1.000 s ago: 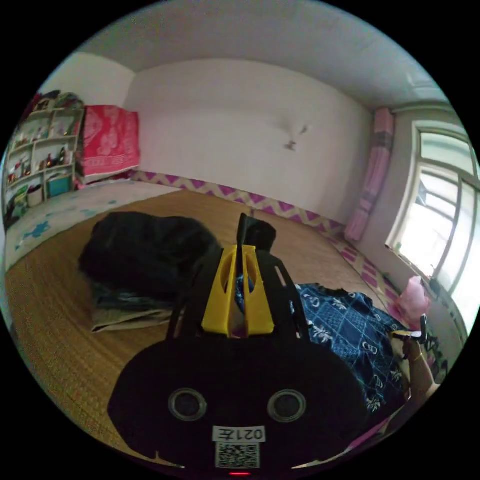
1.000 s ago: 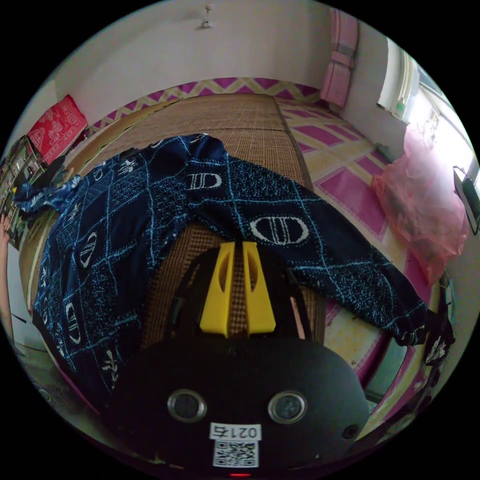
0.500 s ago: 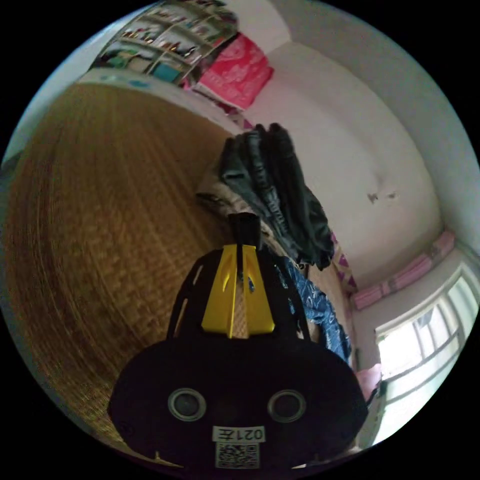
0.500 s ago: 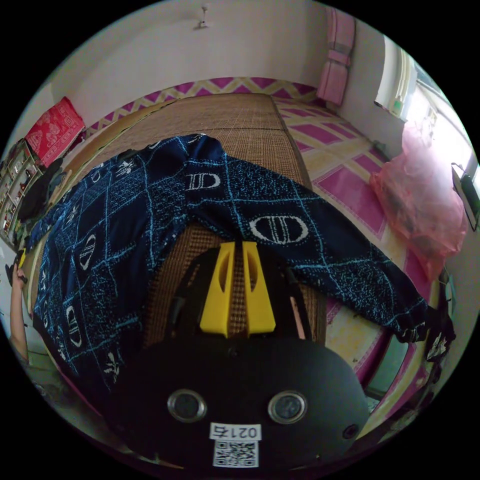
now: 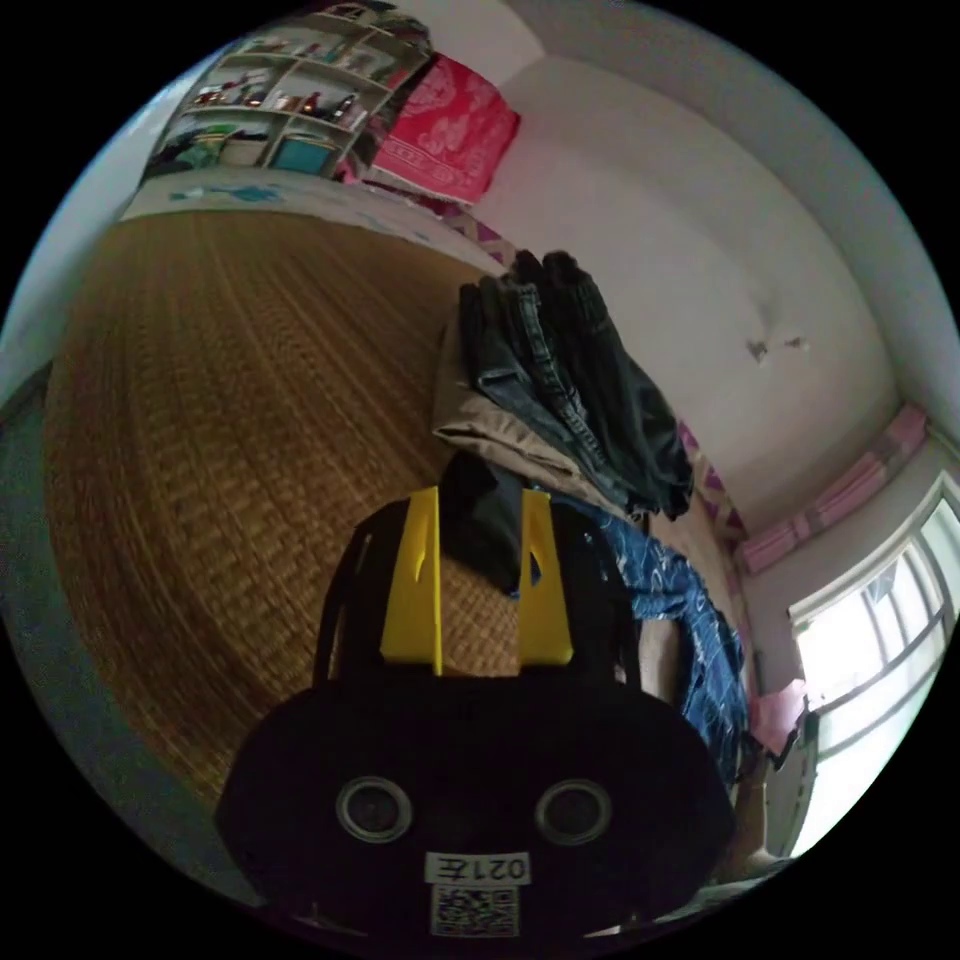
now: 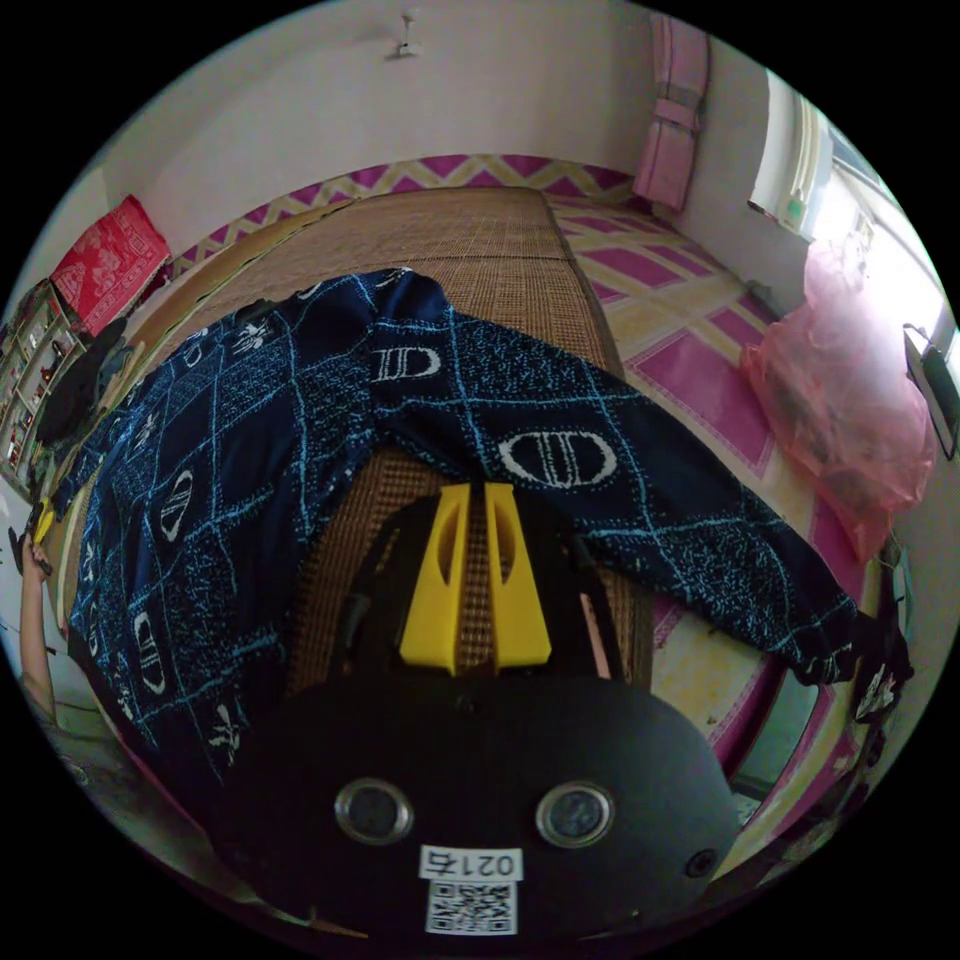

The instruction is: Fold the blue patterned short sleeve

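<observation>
**Woven mat, blue shirt spread across it**

Straw-coloured woven mat (image 6: 480,235) carries everything. In the right gripper view the blue patterned short sleeve (image 6: 240,450) lies spread over it, one side draped over the mat's edge toward the pink-and-yellow floor (image 6: 690,370). A pink plastic bag (image 6: 850,410) sits on that floor, near the window.

In the left gripper view a stack of folded clothes (image 5: 560,400) rests on the mat, dark garments on top of a tan one, with part of the blue shirt showing just beside it. A shelf unit (image 5: 270,120) and a red patterned cloth (image 5: 450,130) stand by the far wall.

The right tool (image 6: 475,500) hovers over bare mat near the shirt's edge, its yellow jaws nearly together and holding nothing. The left tool (image 5: 480,500) has its jaws spread wide; a dark end of the shirt lies between them, and they do not seem to press on it.
</observation>
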The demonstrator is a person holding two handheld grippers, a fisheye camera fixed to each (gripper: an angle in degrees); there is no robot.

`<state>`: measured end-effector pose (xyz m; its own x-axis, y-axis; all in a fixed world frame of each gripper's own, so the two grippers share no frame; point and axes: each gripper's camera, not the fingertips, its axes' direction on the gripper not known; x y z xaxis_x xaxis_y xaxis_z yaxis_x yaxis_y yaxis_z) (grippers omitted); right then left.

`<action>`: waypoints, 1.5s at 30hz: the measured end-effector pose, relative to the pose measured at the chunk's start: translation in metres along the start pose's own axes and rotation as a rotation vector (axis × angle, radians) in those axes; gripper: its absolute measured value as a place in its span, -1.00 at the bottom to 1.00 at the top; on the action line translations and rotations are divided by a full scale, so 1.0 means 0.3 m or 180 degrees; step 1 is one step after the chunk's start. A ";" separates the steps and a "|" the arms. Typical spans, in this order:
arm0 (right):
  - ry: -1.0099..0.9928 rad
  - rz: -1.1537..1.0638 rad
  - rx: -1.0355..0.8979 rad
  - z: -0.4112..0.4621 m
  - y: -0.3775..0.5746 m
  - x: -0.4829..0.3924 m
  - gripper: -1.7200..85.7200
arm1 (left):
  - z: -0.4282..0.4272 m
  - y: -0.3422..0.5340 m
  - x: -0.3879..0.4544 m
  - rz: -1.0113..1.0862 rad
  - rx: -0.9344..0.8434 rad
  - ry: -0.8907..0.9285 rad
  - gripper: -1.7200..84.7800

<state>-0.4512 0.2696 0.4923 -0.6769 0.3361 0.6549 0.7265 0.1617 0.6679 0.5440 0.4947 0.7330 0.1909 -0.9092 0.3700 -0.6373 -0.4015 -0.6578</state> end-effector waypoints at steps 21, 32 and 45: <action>-0.0010 0.0006 0.0002 0.009 0.001 0.042 -0.89 | 0.180 -0.062 0.199 0.0260 -0.0835 -0.0048 -0.71; -0.0001 0.0003 0.0004 0.005 -0.002 0.082 -0.89 | 0.326 0.137 0.376 0.0152 -0.0962 0.0409 -0.98; -0.0066 0.0034 0.0004 -0.006 -0.004 0.161 -0.90 | 0.160 0.394 1.421 0.1647 -0.0183 0.0795 -0.98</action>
<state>-0.4850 0.2840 0.5237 -0.6664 0.3569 0.6546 0.7339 0.1591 0.6604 0.5860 0.0545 0.7814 -0.3340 -0.9293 0.1578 -0.6416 0.1015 -0.7603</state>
